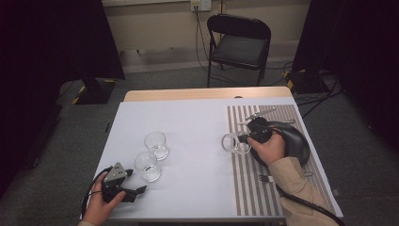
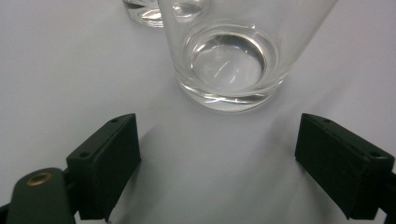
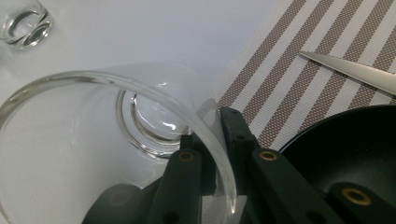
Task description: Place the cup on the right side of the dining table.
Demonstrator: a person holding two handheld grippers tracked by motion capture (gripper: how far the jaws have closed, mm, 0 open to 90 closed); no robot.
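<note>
A: Left claw (image 1: 136, 190) at the near left, wide, just short of a glass (image 2: 229, 56) on the table (image 1: 197, 122).
B: Right claw (image 1: 243, 138) pinches another glass's (image 1: 234, 143) rim, at the mat (image 1: 282, 188) edge.

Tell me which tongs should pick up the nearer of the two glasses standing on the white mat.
Left. The left tongs are open and sit just short of the nearer glass, which the left gripper view shows straight ahead. The right tongs are shut on the rim of another glass by the striped placemat.
</note>
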